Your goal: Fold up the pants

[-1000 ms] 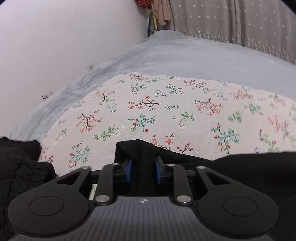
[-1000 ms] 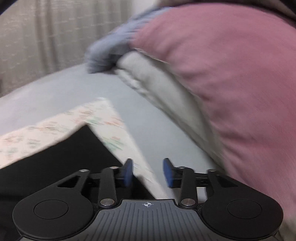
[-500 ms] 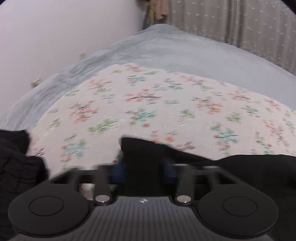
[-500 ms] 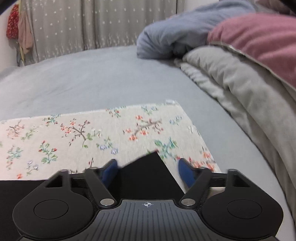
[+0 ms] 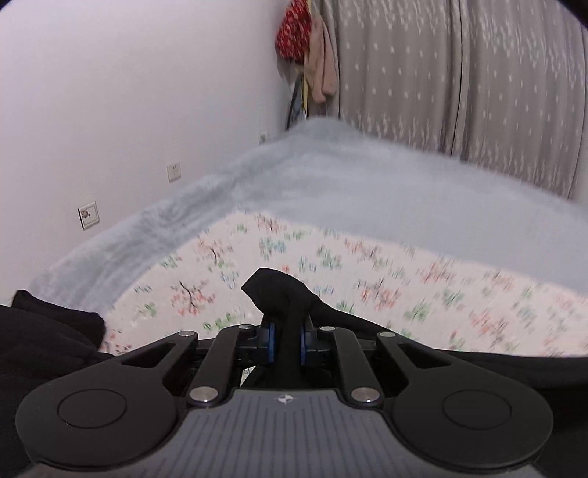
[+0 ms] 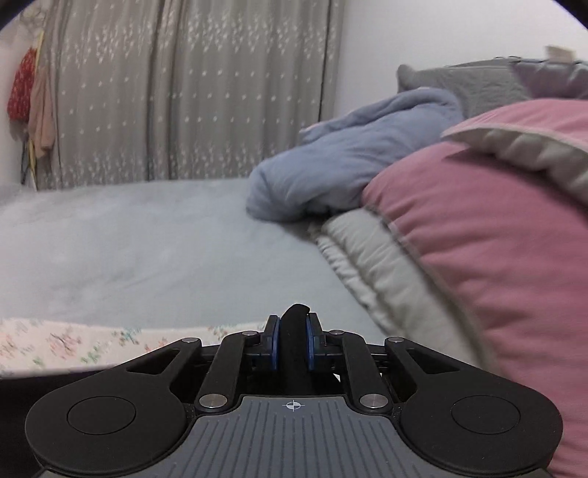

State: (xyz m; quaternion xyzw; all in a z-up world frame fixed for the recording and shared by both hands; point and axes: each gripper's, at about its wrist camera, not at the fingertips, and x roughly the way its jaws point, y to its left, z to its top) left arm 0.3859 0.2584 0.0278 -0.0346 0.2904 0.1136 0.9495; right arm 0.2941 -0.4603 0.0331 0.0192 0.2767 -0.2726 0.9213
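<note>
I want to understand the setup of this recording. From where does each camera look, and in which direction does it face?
Left wrist view: sits on the left gripper, facing along its jaws, closing on black pants, over the floral cloth toward the white wall and curtain.
Right wrist view: sits on the right gripper, jaws closing on pants, facing the grey bed, blue blanket and pink quilt.
Neither shows the person.
Shared: pants, floral cloth, bed, curtain, hanging red garment.
</note>
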